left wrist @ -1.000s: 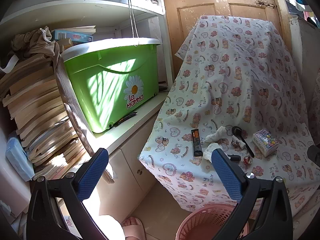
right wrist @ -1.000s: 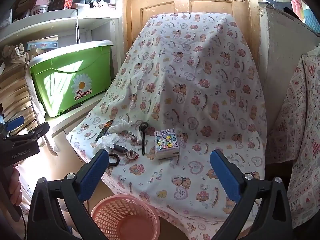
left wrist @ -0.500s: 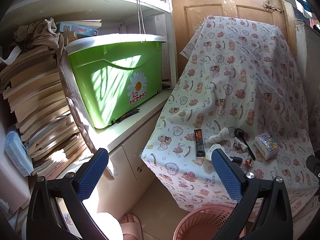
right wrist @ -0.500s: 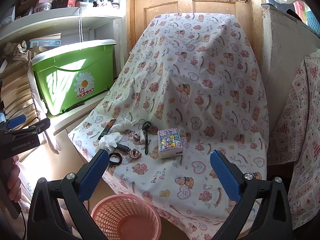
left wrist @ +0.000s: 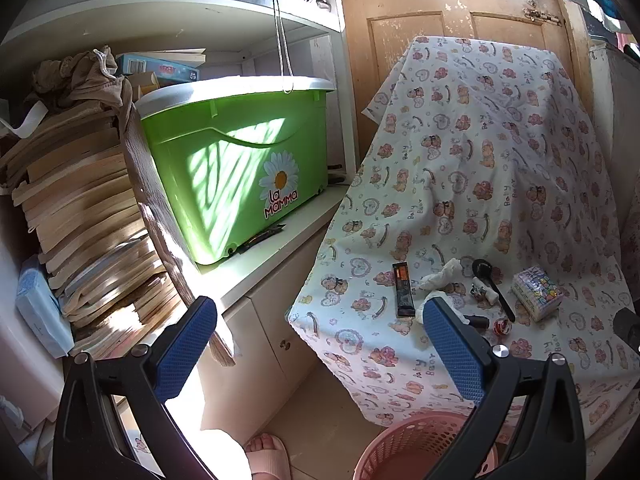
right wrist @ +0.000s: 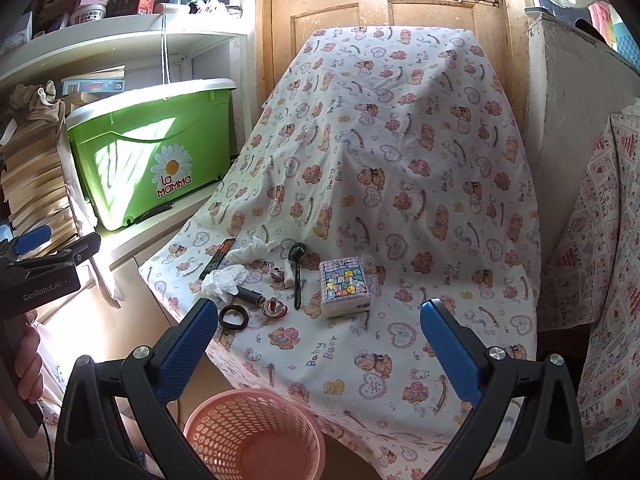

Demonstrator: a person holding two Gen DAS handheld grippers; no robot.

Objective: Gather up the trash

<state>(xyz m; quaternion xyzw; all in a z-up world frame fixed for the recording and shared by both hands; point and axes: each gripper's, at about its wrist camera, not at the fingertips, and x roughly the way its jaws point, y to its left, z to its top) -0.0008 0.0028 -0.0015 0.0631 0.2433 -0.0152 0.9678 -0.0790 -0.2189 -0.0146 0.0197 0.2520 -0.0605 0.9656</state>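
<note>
A bear-print cloth covers a table (right wrist: 400, 200). Near its front left corner lie two crumpled white tissues (right wrist: 228, 280) (left wrist: 442, 274), a dark orange-ended wrapper (left wrist: 402, 290) (right wrist: 218, 258) and a small red wrapper (right wrist: 274, 306). A black ring (right wrist: 233, 318), a black spoon (right wrist: 297, 276) and a tissue pack (right wrist: 345, 286) lie there too. A pink basket (right wrist: 256, 432) (left wrist: 408, 448) stands on the floor below that corner. My left gripper (left wrist: 318, 320) is open and empty, left of the table. My right gripper (right wrist: 319, 316) is open and empty, short of the front edge, above the basket.
A green lidded box (left wrist: 240, 168) sits on a white cabinet (left wrist: 256, 344) left of the table, beside stacked boards (left wrist: 80, 216). A person's slippered foot (left wrist: 266, 456) is on the floor. A wooden door (right wrist: 380, 8) stands behind, and another cloth-covered piece (right wrist: 600, 280) to the right.
Both views have shifted only slightly, the table items sitting a little further right in each. Both grippers stay open and hold nothing.
</note>
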